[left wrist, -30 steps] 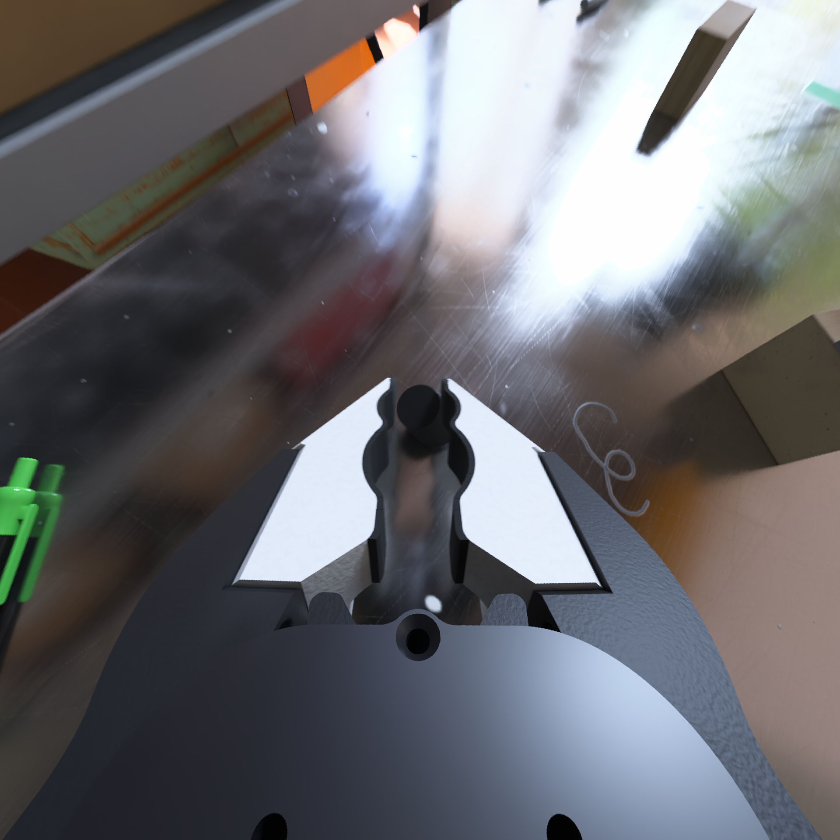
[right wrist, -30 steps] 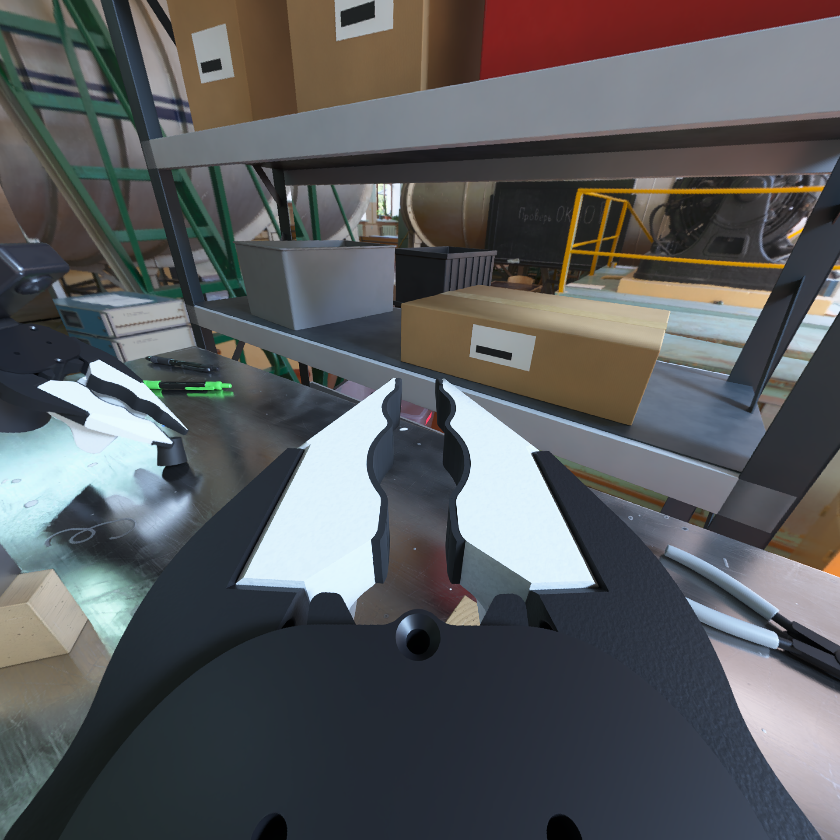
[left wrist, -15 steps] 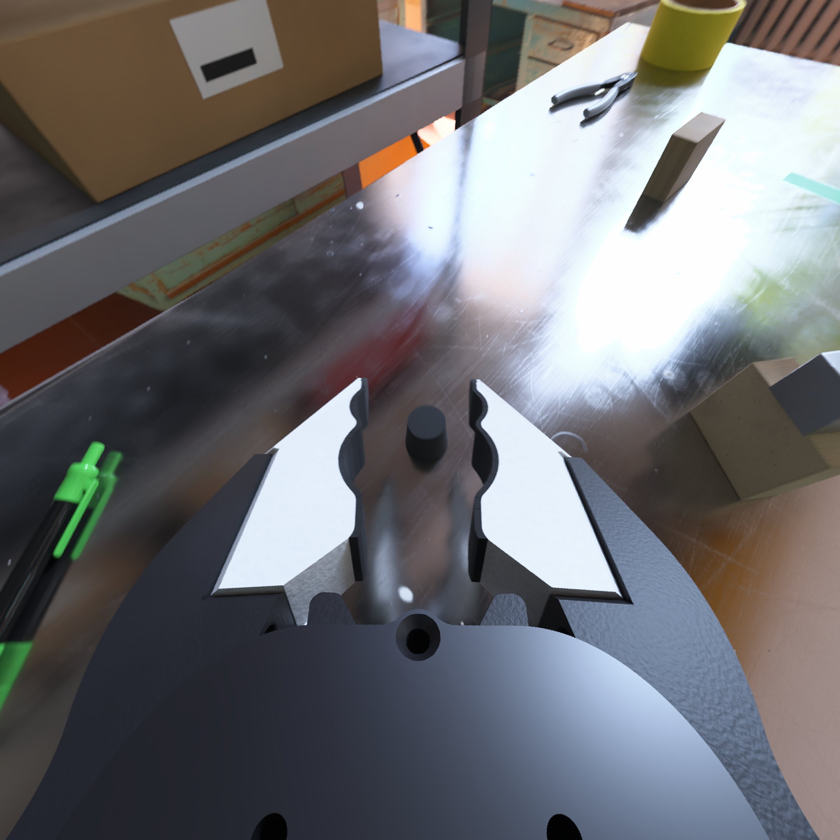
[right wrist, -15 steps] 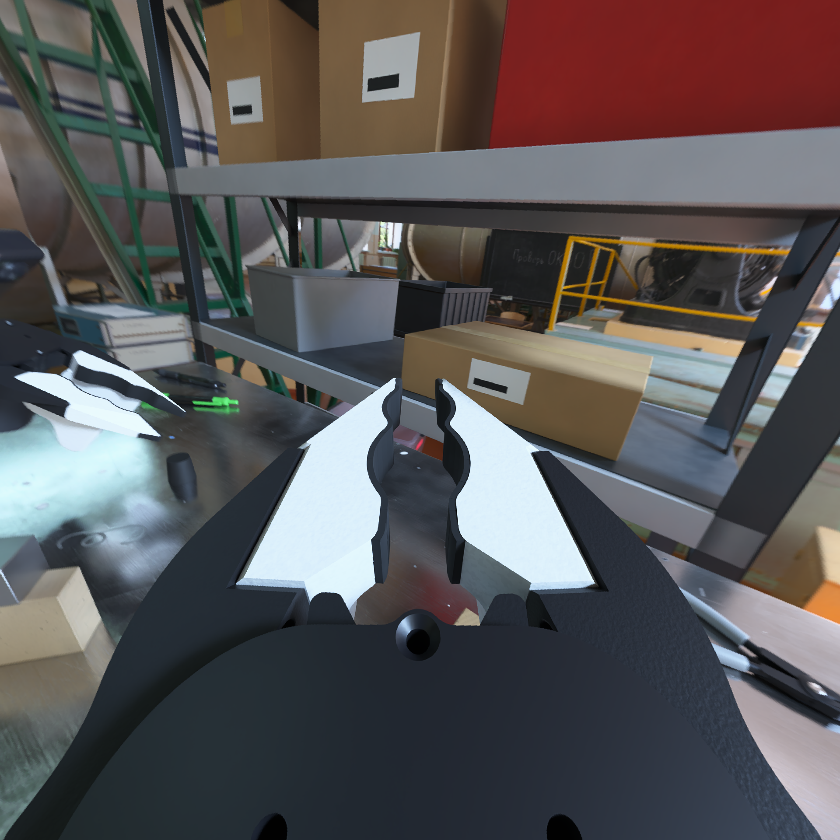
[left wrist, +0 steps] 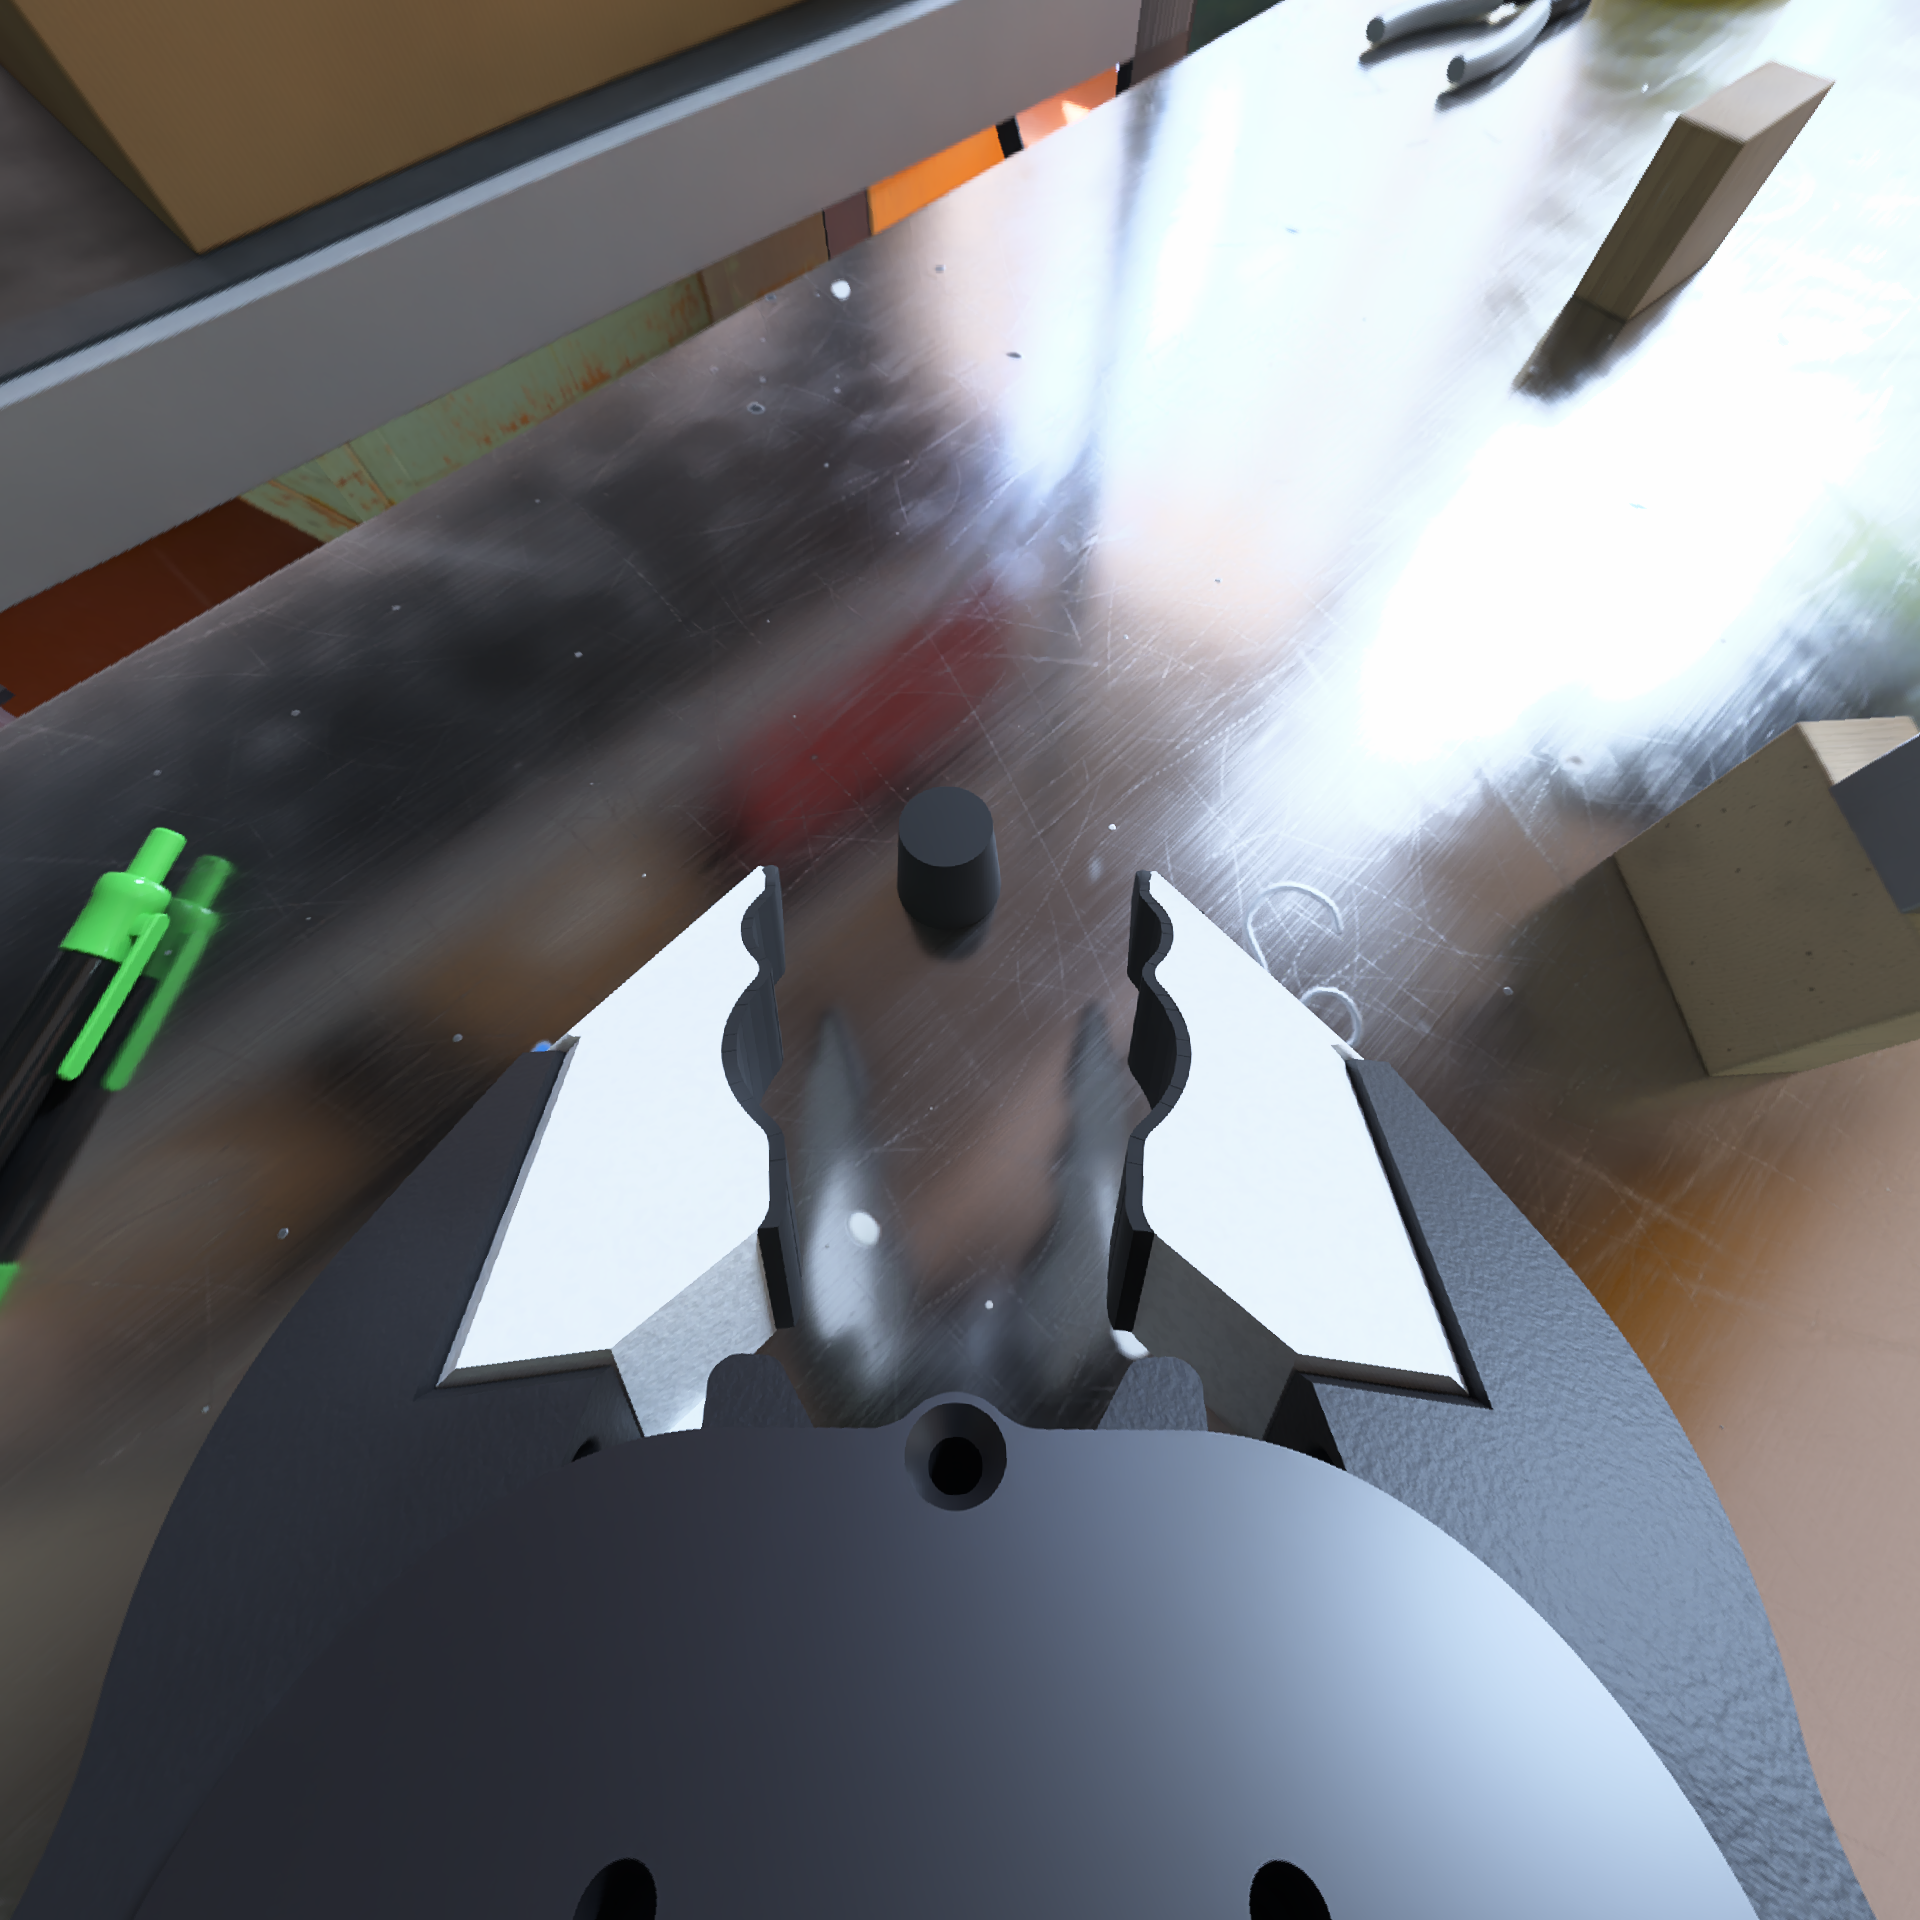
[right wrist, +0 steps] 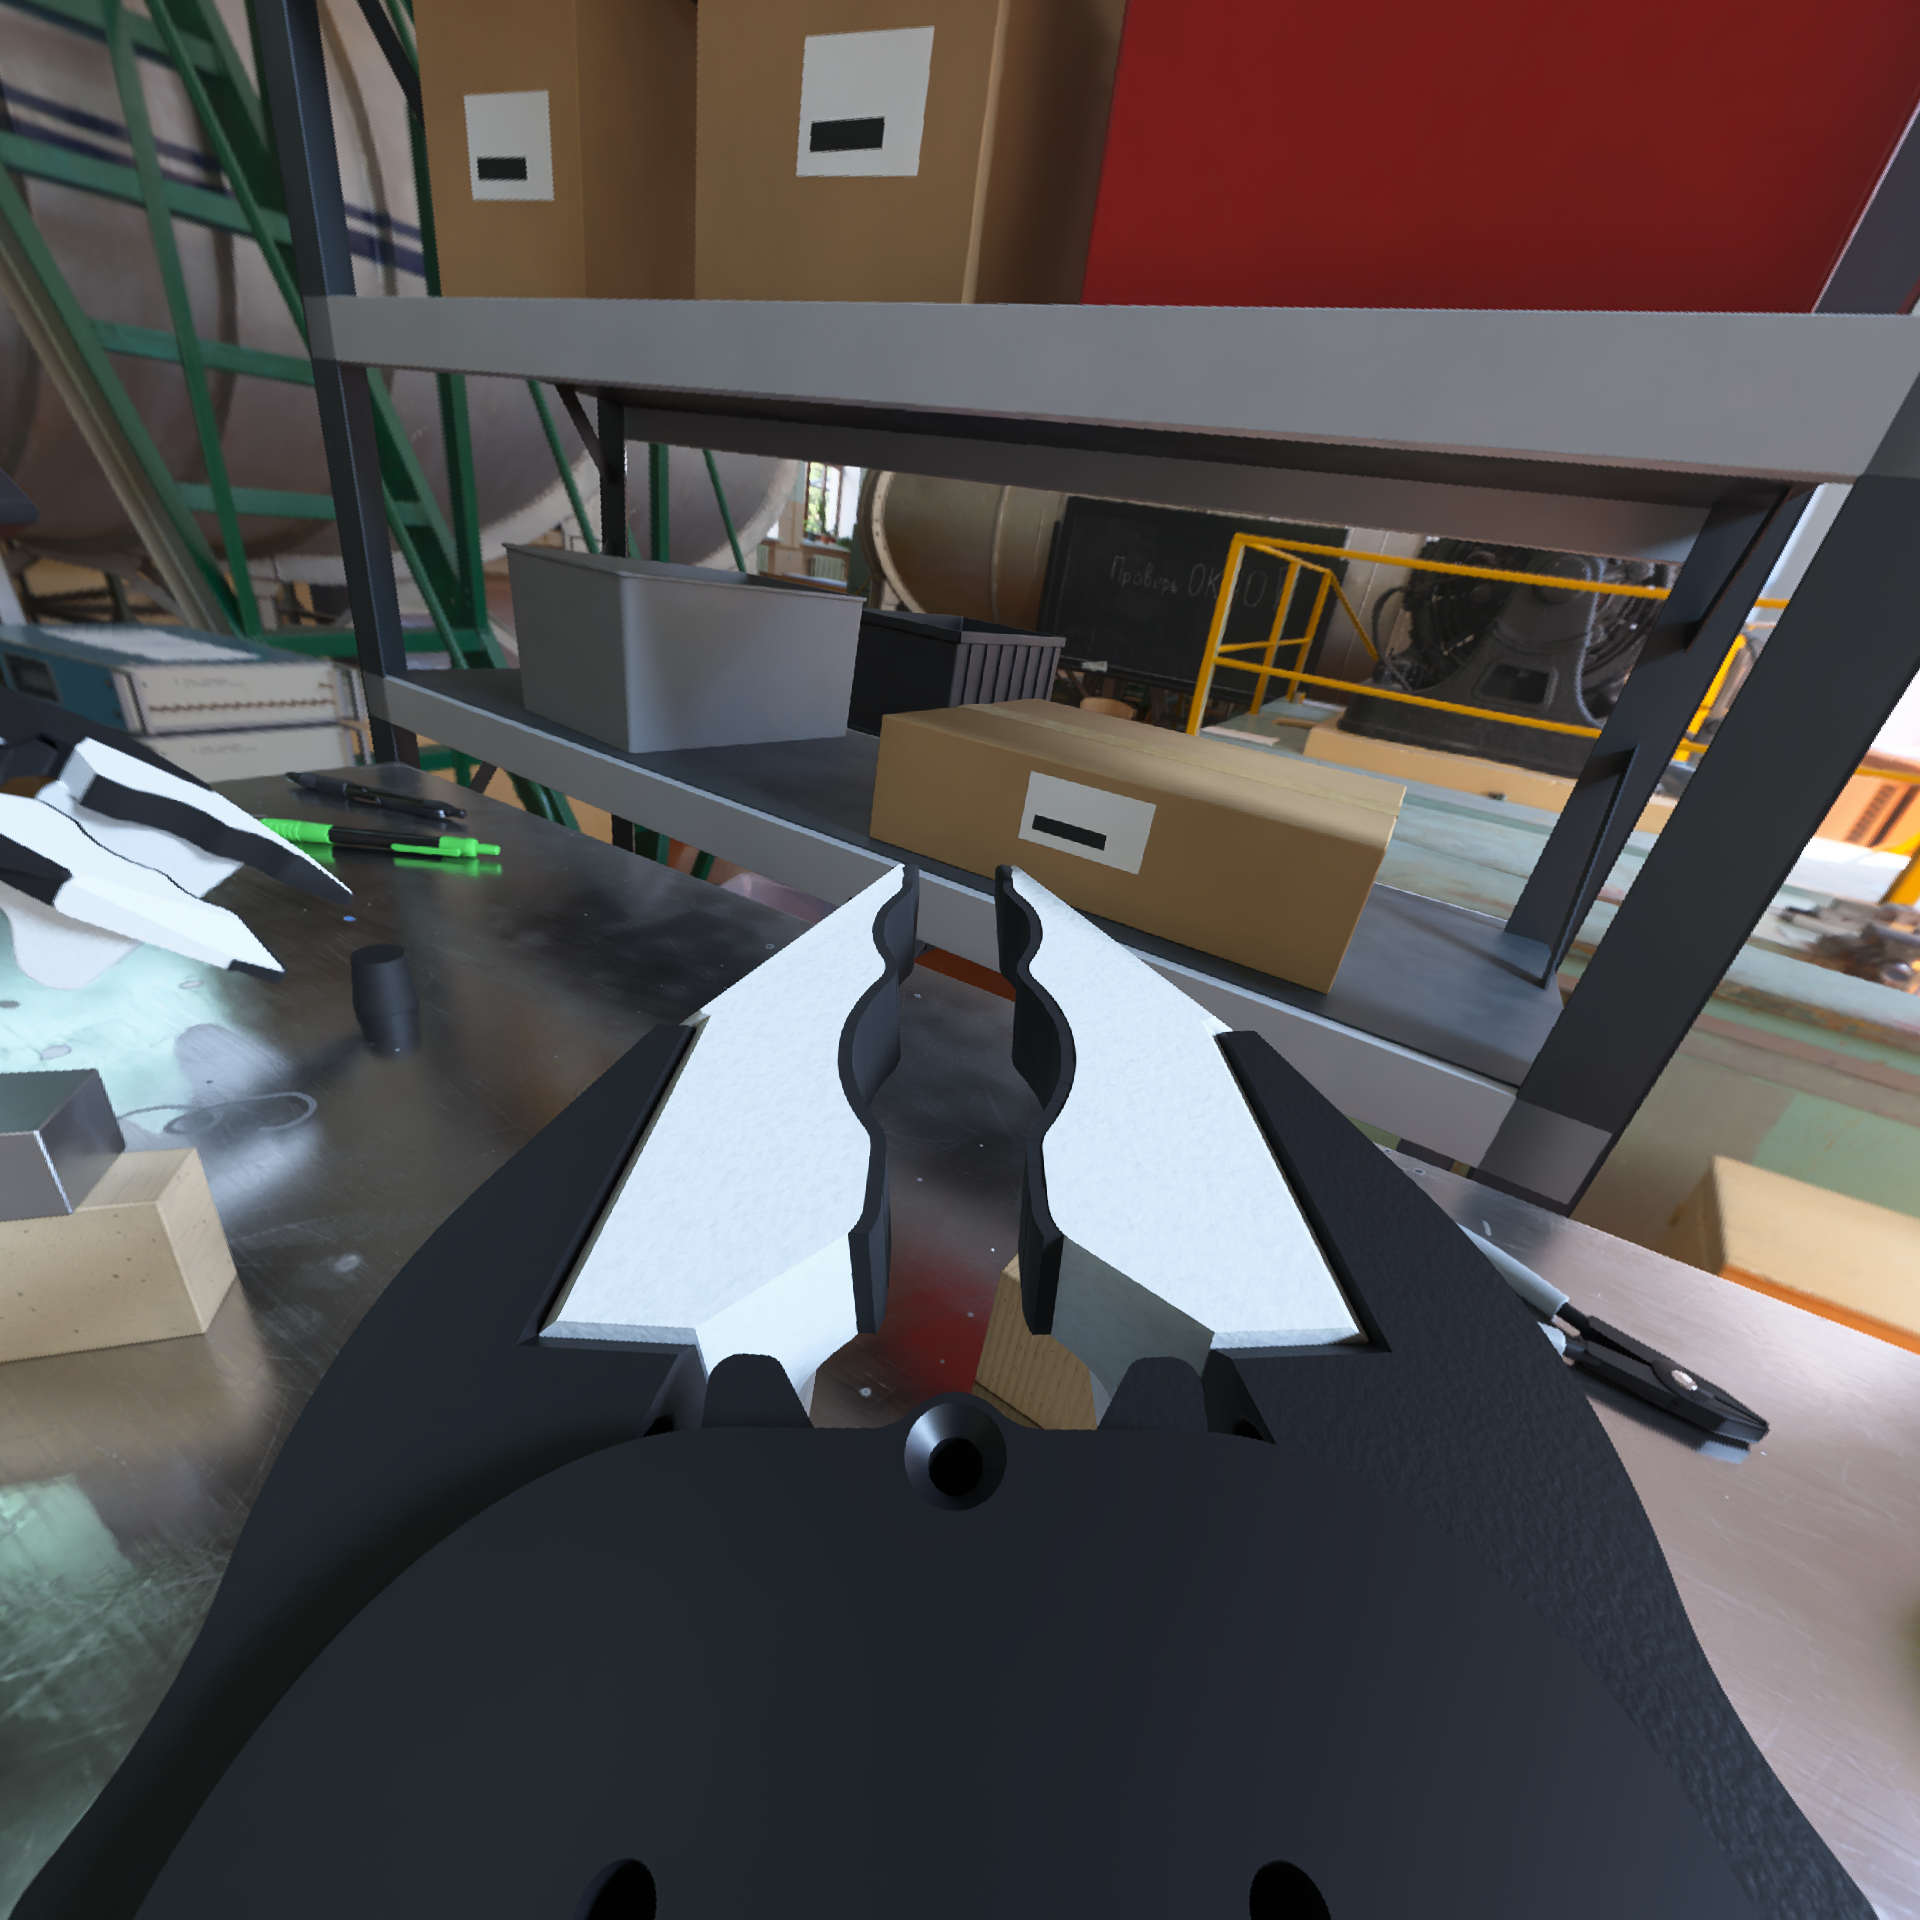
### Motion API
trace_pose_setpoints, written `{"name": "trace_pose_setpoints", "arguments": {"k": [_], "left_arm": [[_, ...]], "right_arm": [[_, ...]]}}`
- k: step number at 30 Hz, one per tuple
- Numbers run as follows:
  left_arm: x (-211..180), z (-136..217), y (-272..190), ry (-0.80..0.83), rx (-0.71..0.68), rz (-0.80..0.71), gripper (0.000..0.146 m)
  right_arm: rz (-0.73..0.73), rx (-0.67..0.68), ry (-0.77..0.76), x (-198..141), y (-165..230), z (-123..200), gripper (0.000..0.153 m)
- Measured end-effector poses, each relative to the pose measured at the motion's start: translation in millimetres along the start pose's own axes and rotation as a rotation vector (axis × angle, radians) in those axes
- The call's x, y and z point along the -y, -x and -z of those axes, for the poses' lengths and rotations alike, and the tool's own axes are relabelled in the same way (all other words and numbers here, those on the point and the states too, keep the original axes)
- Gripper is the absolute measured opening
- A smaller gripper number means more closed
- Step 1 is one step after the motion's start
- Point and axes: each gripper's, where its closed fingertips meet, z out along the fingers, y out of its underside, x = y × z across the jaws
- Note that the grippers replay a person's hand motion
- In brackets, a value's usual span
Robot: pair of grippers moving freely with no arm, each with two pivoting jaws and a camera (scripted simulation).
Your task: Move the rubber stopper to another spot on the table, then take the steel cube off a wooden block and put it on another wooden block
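Left wrist view, items from left to right. Green-and-black pens (left wrist: 99,997): lying at the left edge of the metal counter (left wrist: 582,727). Left gripper (left wrist: 951,883): jaws spread wide, holding nothing, hovering over the counter. Rubber stopper (left wrist: 945,854): dark, tapered, standing upright on the counter just ahead of the fingertips, centred on the gap, touching neither finger. Tall wooden block (left wrist: 1683,197): upright, far right, well apart from the stopper. Low wooden block (left wrist: 1766,925): at the right edge, with a corner of the steel cube (left wrist: 1886,821) on top. Grey-handled pliers (left wrist: 1475,36): at the top edge.

Right wrist view, left to right. Left gripper (right wrist: 301,930): white fingers pointing down toward the stopper (right wrist: 382,992), tips just above and beside it. Steel cube (right wrist: 52,1143): resting on the low wooden block (right wrist: 114,1262) at the left edge. Pens (right wrist: 395,836): beyond, near the counter's back edge. Right gripper (right wrist: 954,883): centre, jaws parted by a narrow gap with nothing between them, raised above the counter. Small wooden block (right wrist: 1023,1361): glimpsed between its fingers, below. Pliers (right wrist: 1652,1371): on the counter at right. Shelf rack (right wrist: 1039,353): behind, carrying cardboard boxes (right wrist: 1132,831) and a grey bin (right wrist: 675,655).
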Motion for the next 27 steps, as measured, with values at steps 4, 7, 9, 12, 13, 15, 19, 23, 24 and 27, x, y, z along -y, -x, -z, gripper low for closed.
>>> {"name": "trace_pose_setpoints", "arguments": {"k": [4, 7, 9, 12, 13, 15, 19, 23, 24, 27], "left_arm": [[-6.0, -9.5, -2.2, 0.062, 0.004, -0.027, 0.067], [-8.5, -13.7, -1.3, 0.092, 0.012, -0.038, 0.067], [-7.6, -15.4, 0.3, 0.091, 0.016, -0.032, 0.067], [-7.5, -18.6, 0.8, 0.099, 0.001, -0.022, 0.067], [-8.5, -20.0, 0.3, 0.11, -0.006, -0.022, 0.067], [-9.4, -23.0, -0.5, 0.128, -0.011, -0.037, 0.067], [-6.7, -28.4, 0.1, 0.129, -0.008, -0.07, 0.064], [-0.4, -30.0, 3.5, 0.109, 0.016, -0.085, 0.022], [2.8, -28.8, 2.4, 0.093, 0.012, -0.089, 0.022], [17.2, -22.5, -1.2, 0.044, 0.002, -0.089, 0.022]], "right_arm": [[-0.039, 0.007, 0.0, -1.1, -1.3, 0.1, 0.014], [-0.034, 0.006, 0.016, -4.2, -0.7, -1.5, 0.015], [-0.02, 0.004, 0.026, -6.0, 0.2, -2.5, 0.015], [-0.005, 0.007, 0.039, -8.4, 2.3, -4.2, 0.015], [-0.003, 0.008, 0.044, -9.3, 2.8, -4.7, 0.015], [-0.002, 0.009, 0.052, -11.6, 2.9, -5.7, 0.015], [-0.027, 0.014, 0.064, -15.8, 1.5, -7.1, 0.015], [-0.05, 0.01, 0.057, -15.6, -1.7, -6.3, 0.014], [-0.051, 0.005, 0.055, -15.3, -3.2, -5.9, 0.014], [-0.053, -0.018, 0.053, -14.7, -9.1, -3.9, 0.014]]}}
